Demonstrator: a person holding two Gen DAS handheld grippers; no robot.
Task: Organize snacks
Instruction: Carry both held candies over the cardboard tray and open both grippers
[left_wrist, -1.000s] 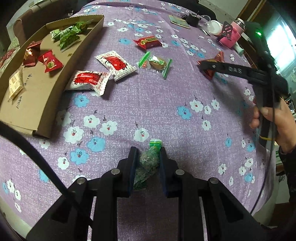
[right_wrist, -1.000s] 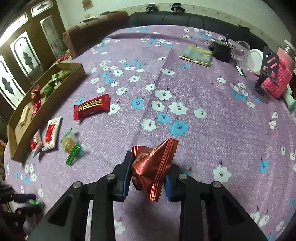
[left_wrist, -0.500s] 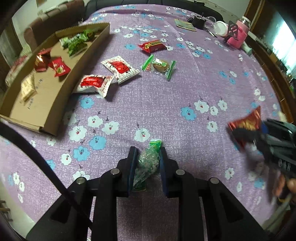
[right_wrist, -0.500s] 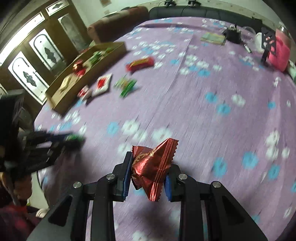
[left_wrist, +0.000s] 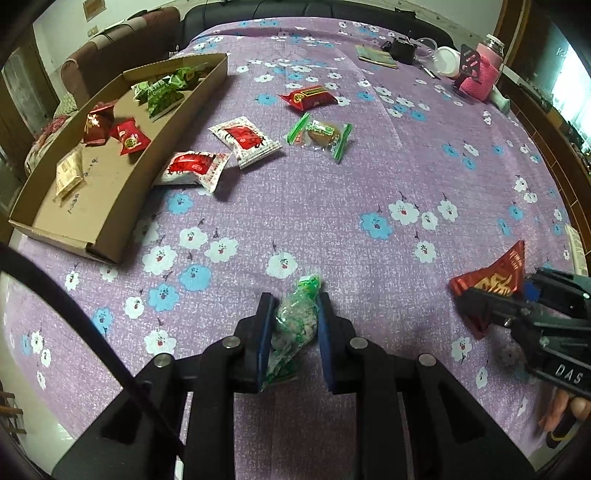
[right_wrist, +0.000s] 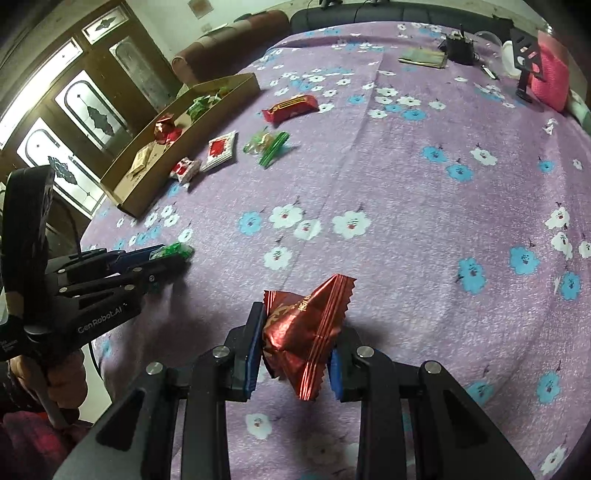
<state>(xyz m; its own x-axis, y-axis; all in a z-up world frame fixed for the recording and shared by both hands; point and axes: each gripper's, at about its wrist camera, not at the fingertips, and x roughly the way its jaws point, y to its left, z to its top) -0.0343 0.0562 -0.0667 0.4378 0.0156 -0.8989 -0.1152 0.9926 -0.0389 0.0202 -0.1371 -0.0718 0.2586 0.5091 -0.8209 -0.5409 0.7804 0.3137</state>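
Purple floral cloth (left_wrist: 332, 206); right gripper (right_wrist: 295, 343) swung beside left gripper (left_wrist: 293, 325); fingers clamp red packet (right_wrist: 306, 332), green packet (left_wrist: 295, 321).

Left tool (left_wrist: 293, 314) is angled steeply downward, jaws clamped on a green packet (left_wrist: 295, 323) that sticks out toward 12 o'clock. Right tool (right_wrist: 297, 332) is likewise pitched down, jaws pressed on a red foil packet (right_wrist: 306, 328). In the left wrist view, the right tool is seen at 4 o'clock; in the right wrist view, the left tool sits at 9 o'clock, gripped by a hand (right_wrist: 62, 384).
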